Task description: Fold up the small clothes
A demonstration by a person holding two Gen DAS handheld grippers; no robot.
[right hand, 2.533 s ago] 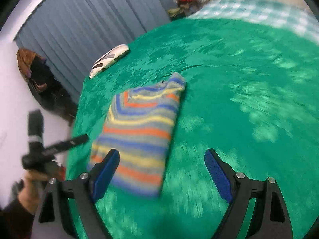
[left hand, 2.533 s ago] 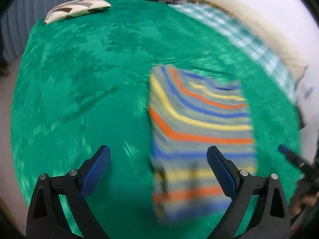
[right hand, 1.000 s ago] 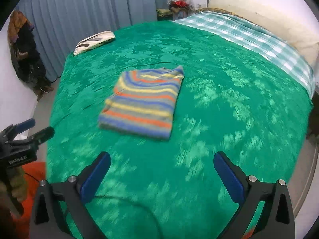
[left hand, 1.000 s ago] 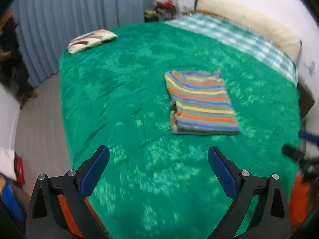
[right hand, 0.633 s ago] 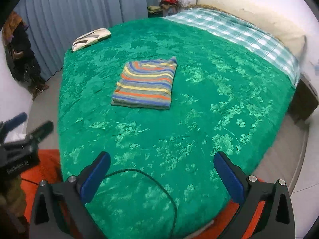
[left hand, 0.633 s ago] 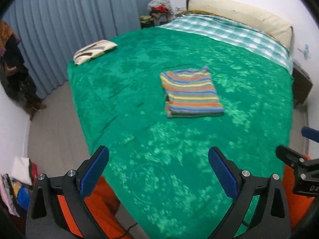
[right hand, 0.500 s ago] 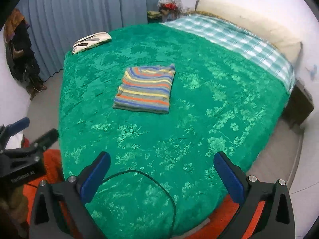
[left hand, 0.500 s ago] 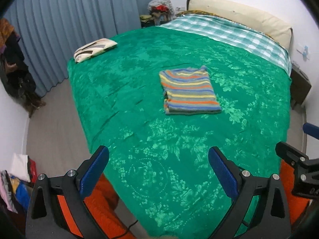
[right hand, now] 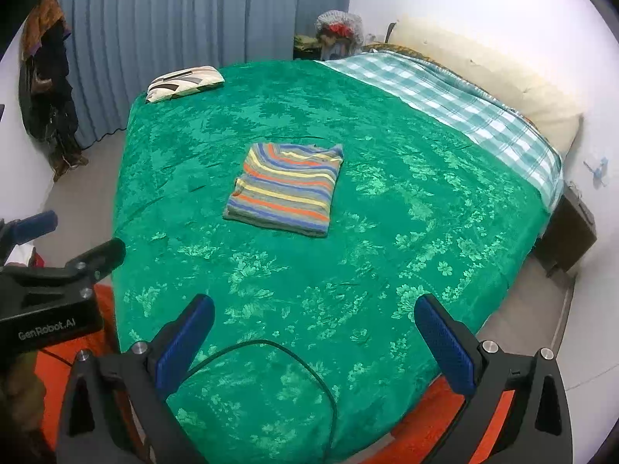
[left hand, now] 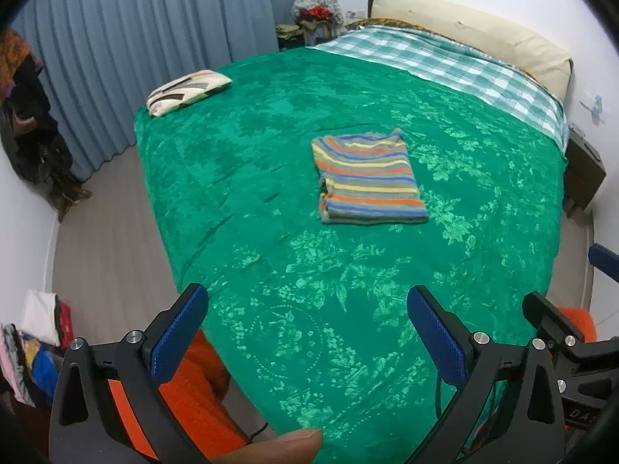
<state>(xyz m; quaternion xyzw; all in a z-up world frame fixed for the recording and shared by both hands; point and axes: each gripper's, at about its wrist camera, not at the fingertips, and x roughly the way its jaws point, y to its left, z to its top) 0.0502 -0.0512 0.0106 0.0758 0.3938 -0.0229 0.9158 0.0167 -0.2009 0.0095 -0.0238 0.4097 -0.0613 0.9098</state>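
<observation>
- Folded striped sweater [left hand: 369, 179] lies flat on the green bedspread [left hand: 271, 255], well ahead of both grippers.
- Left gripper [left hand: 305, 332]: fingers spread wide, empty.
- Right gripper [right hand: 315, 334]: wide apart, empty.
- A black cable [right hand: 294, 363] passes under it, ends cut off.

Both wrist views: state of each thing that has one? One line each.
Striped top: folded into a flat rectangle, lying on the blanket, untouched.
Green blanket: spread over the bed, a few creases.
Left hand-held gripper: open, empty, back from the top.
Right hand-held gripper: open, empty, back from the top.
Curtains: drawn shut.
Small pillow: lying flat at the blanket's far corner.
</observation>
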